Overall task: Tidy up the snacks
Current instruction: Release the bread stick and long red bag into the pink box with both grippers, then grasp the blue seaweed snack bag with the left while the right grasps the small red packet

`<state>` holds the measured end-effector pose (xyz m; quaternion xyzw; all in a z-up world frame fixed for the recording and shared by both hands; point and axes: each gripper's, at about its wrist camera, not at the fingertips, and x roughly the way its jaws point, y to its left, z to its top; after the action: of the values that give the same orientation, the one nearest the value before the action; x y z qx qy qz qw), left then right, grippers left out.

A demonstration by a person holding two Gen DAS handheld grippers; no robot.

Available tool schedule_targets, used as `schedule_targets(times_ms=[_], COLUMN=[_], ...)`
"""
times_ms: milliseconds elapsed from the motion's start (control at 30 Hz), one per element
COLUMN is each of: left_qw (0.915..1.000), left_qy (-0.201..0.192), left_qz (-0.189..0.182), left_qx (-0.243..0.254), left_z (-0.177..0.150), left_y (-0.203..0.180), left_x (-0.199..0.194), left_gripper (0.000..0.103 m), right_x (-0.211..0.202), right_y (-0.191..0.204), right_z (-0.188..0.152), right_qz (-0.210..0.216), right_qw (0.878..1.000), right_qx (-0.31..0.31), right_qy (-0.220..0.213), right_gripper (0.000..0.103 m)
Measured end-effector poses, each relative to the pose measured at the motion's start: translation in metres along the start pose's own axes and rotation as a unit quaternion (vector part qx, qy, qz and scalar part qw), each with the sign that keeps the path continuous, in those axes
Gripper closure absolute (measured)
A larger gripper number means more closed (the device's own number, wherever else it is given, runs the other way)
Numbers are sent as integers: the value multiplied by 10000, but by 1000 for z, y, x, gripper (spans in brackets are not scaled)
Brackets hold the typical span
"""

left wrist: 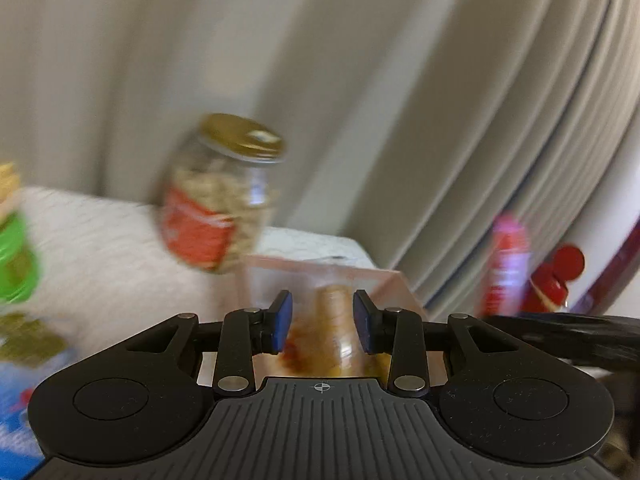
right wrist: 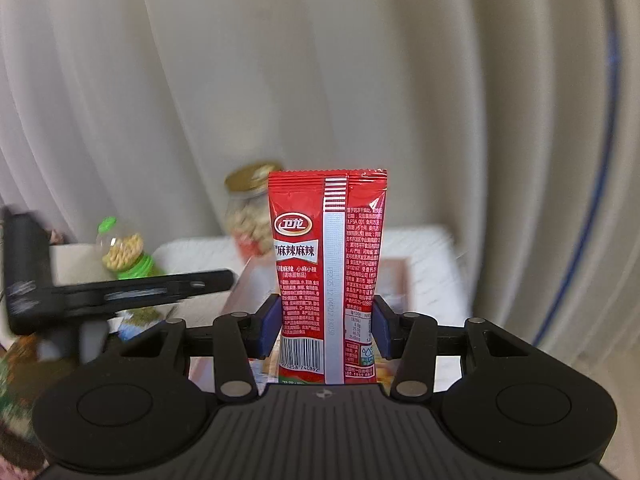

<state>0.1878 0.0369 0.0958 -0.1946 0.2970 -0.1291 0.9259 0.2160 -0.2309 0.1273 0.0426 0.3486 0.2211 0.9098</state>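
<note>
In the right wrist view my right gripper (right wrist: 326, 324) is shut on a red snack packet (right wrist: 326, 248), which stands upright between the blue pads. Right behind it is a clear pinkish box (right wrist: 396, 276) holding colourful packets. My left gripper (left wrist: 322, 322) has its jaws part way closed, with a golden-brown snack in clear wrap (left wrist: 336, 320) between the pads, over the same box (left wrist: 384, 280). That view is blurred. The left gripper (right wrist: 228, 278) also shows from the side as a black streak.
A gold-lidded glass jar of nuts (left wrist: 216, 200) (right wrist: 248, 208) and a green-capped bottle (right wrist: 120, 252) stand on the white-covered table (left wrist: 100, 240). A blue package (left wrist: 16, 400) lies at the near left. Pale curtains hang close behind the table.
</note>
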Motion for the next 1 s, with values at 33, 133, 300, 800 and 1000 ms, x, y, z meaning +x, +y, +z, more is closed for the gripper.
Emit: schedule_targets(times_ms=[33,133,300,800,1000], left_qw=[9999,9980,9844,9680,9771], left_qy=[15,13,-404,41,72], left_qz=[121,592,1572,2407,2086], left_qx=[-79,-239,-684,-704,-422], left_z=[-3,-16,-38,-44,-48], left_y=[11,44,104,151,152], left_x=[-8,-31,-55,-46,-46], left_gripper=[66,66,66,62,61], right_x=[20,74,102,89,106], right_y=[0,0,6,129,171], right_z=[4,5,1,-8,-42], right_qz=[88,0,-126,419,1041], right_qw=[9997,9966,9946,9920,9803], right_qx=[9,184,319,-807,-800], right_qy=[228,808,979,875,1473], right_gripper=[54,45,40,29,29])
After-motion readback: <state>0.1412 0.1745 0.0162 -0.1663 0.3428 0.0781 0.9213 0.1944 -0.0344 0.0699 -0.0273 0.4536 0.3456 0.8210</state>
